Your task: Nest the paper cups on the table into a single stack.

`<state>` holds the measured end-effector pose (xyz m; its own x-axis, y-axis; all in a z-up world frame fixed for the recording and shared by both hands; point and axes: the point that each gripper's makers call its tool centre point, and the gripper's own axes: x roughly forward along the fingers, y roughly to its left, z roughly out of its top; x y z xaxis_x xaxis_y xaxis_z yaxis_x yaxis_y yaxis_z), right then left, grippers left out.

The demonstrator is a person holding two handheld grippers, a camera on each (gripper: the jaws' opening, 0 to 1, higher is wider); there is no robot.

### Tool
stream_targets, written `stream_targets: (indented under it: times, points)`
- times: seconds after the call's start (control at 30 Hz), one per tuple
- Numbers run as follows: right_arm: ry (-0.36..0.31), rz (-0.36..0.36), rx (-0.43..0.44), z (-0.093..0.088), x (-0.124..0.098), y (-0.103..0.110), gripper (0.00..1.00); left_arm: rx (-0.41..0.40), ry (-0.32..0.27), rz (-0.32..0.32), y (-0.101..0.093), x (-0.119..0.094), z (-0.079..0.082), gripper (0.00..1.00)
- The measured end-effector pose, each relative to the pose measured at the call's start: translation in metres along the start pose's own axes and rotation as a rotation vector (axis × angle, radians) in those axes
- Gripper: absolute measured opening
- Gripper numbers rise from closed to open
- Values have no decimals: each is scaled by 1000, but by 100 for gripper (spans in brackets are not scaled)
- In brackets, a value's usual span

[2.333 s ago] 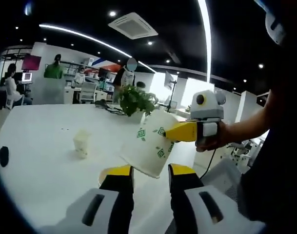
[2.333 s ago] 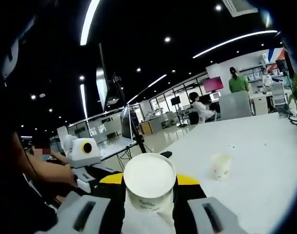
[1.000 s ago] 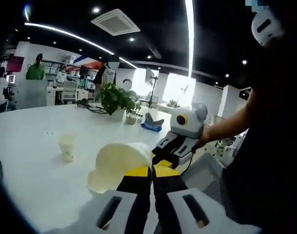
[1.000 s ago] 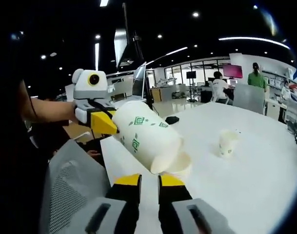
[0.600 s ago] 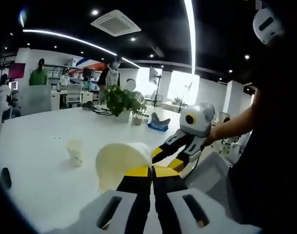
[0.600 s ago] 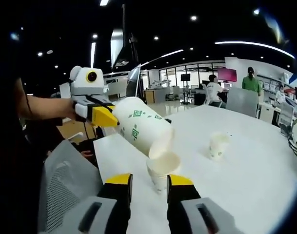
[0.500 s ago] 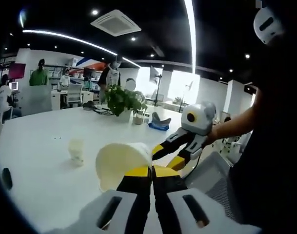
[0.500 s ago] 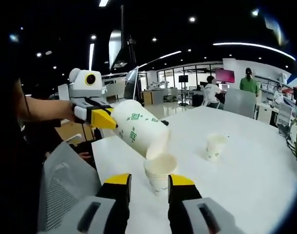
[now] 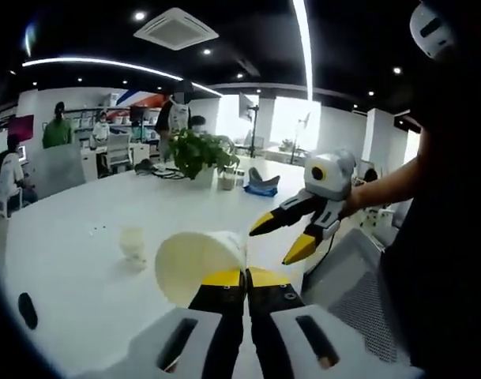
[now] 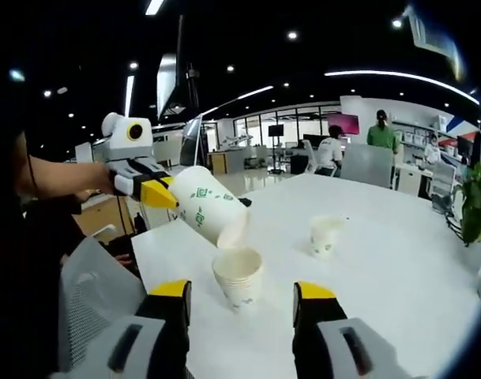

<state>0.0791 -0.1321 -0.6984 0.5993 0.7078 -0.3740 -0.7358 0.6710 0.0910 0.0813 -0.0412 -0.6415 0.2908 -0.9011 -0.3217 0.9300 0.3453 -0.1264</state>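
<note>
My left gripper (image 9: 245, 277) is shut on the rim of a white paper cup (image 9: 194, 264) with a green pattern, whose open mouth faces the camera. In the right gripper view that left gripper (image 10: 156, 193) holds the cup (image 10: 205, 212) tilted, mouth down, just above and left of a short cup stack (image 10: 238, 277) standing on the white table (image 10: 398, 260). My right gripper (image 10: 242, 294) is open, its jaws wide on either side of the stack without touching it. A single cup (image 10: 325, 234) stands farther back. The right gripper (image 9: 289, 236) also hangs open in the left gripper view.
The lone cup (image 9: 132, 242) stands on the table (image 9: 74, 221) left of the held one. A potted plant (image 9: 194, 153) and small items sit at the far edge, and a black object (image 9: 27, 309) lies near left. A grey mesh chair (image 10: 86, 304) is beside the table edge. People stand far behind.
My right gripper's jaws have spread wide and drawn back a little from the stack. The left gripper still holds its tilted cup above the stack.
</note>
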Motion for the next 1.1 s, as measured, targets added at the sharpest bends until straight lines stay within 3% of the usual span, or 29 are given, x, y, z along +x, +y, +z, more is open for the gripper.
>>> stream_targets:
  times: [0.23,0.77,1.1]
  points:
    - [-21,-55,11,3,-4,-10,70,43,38,1,7,1,3,0]
    - [14,-112,14,-16,-5,-20,94,192,243,-30,20,4,-18,0]
    - [34,-132,12,-27,-4,-24,100,263,342,-55,27,7,-32,0]
